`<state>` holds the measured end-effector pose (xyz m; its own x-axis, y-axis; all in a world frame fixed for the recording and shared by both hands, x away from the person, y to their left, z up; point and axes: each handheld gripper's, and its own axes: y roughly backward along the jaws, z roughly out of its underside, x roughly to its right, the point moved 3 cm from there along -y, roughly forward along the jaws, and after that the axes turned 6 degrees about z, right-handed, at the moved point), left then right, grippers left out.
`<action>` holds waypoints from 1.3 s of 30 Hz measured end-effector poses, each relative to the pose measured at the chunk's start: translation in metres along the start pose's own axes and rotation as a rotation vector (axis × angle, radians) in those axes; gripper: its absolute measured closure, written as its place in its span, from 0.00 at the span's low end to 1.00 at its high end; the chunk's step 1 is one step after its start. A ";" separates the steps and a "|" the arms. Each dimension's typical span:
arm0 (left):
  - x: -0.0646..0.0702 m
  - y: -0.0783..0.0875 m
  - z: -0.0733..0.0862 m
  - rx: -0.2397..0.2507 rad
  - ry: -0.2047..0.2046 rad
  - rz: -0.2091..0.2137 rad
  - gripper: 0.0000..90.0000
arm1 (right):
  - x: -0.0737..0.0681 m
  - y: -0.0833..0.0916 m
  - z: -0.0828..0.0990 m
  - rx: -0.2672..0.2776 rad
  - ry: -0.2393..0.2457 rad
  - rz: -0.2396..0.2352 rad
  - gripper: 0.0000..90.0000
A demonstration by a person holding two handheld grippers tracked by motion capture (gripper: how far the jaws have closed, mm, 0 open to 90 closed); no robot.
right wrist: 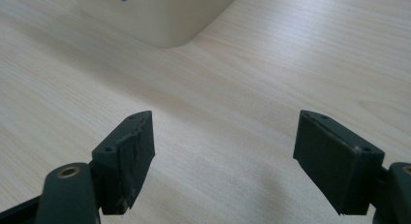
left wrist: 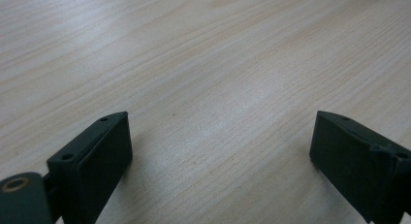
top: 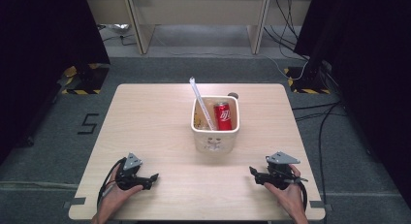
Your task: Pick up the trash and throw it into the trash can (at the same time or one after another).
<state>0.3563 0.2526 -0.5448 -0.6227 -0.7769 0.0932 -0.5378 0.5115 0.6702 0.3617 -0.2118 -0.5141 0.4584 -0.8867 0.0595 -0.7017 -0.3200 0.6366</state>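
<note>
A cream tub (top: 215, 136) stands mid-surface (top: 155, 117), holding a red can (top: 223, 116) and a tilted clear tube (top: 202, 104). The left tongs (top: 154, 178) and right tongs (top: 253, 172) rest near the front edge, well apart, both gaping.

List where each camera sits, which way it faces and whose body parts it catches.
High view: above the person's side, facing forward and down on the table, bin and can; both hands and the left gripper and right gripper show.
Left gripper view: on that gripper, low, looking along bare wood between its open fingers.
Right gripper view: on that gripper, facing the bin's base between open fingers.
Shared: the bin, in high and right gripper views.
</note>
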 end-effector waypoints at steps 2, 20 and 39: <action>0.000 0.000 0.000 0.001 0.000 0.000 0.08 | -0.001 0.000 0.002 -0.003 -0.003 -0.004 0.25; 0.000 0.000 0.000 -0.001 -0.001 0.000 0.08 | -0.006 -0.003 0.023 -0.048 -0.020 -0.004 0.18; 0.000 0.000 0.000 -0.003 -0.003 0.001 0.08 | -0.008 -0.003 0.027 -0.075 0.001 0.037 0.15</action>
<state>0.3562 0.2529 -0.5447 -0.6248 -0.7754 0.0913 -0.5354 0.5107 0.6727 0.3452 -0.2128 -0.5374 0.4333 -0.8972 0.0847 -0.6756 -0.2612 0.6895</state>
